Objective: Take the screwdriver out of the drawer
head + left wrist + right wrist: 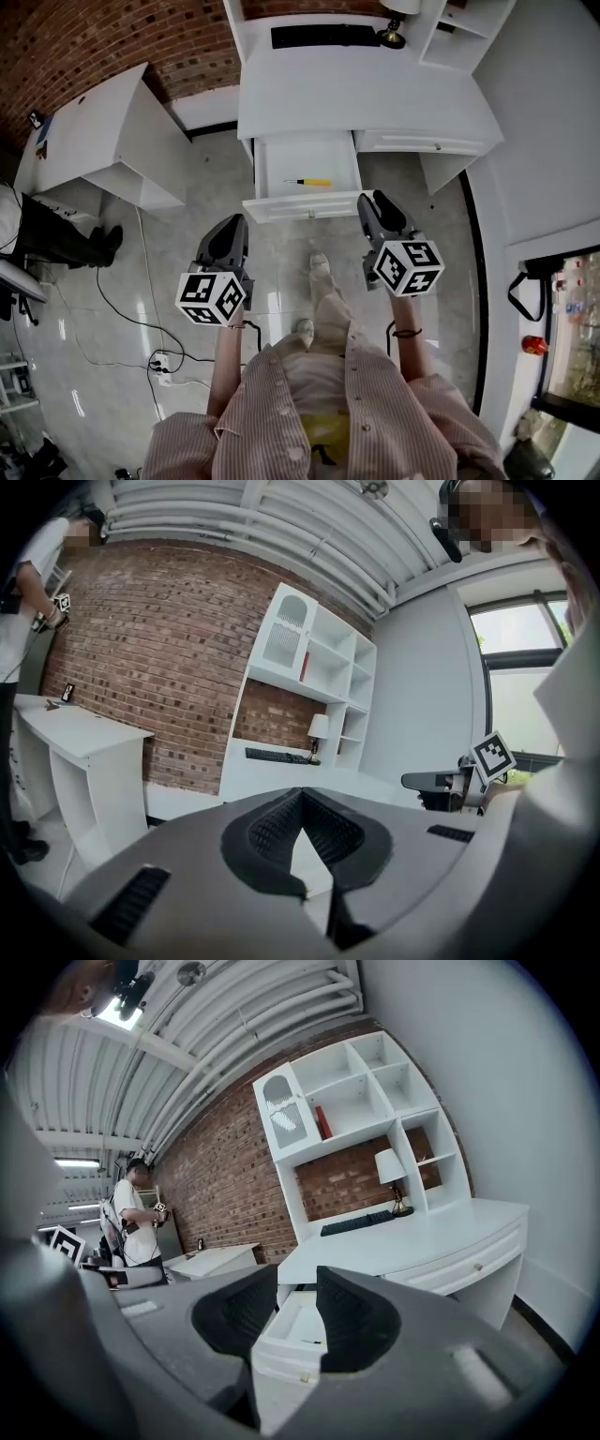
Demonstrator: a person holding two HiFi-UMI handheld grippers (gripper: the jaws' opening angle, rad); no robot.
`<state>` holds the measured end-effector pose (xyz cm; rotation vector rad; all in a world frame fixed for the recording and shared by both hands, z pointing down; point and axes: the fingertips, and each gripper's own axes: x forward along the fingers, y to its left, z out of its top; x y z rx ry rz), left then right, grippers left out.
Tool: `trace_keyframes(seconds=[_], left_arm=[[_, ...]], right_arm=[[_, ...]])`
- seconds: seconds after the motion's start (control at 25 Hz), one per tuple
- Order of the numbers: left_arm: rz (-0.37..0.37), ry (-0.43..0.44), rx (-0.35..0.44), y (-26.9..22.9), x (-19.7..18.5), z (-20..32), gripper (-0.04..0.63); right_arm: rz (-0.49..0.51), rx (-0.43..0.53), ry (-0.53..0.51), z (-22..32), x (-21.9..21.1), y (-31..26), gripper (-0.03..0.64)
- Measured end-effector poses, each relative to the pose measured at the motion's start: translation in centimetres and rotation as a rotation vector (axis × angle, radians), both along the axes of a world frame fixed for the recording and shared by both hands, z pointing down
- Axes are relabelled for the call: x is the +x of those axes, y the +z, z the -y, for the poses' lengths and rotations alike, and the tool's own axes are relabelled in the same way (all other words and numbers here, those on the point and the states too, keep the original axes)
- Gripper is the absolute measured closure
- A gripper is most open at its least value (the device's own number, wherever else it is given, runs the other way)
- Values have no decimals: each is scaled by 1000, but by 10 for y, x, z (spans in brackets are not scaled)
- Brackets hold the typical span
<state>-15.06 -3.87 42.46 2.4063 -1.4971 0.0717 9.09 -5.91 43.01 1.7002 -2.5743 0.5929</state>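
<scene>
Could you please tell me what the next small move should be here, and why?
Probably ease the right gripper forward and down into the open drawer toward the screwdriver. The drawer is already pulled out, the screwdriver lies untouched inside, and this gripper's jaws stand apart with nothing between them, roughly lined up with the drawer.

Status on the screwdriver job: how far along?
Done: the drawer stands open, with the screwdriver lying in it. In hand: nothing. The right gripper is open and pointed at the drawer; the left gripper is shut and empty. Left: reach in, grip the screwdriver, lift it out.
</scene>
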Motion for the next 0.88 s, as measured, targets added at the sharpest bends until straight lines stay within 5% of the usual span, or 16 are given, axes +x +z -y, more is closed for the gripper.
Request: trace_keyframes(seconds=[0.88], left_arm=[[-18,-33,-240,89,47,160,597]], right_arm=[[-189,-261,-385,176,-28,107,499]])
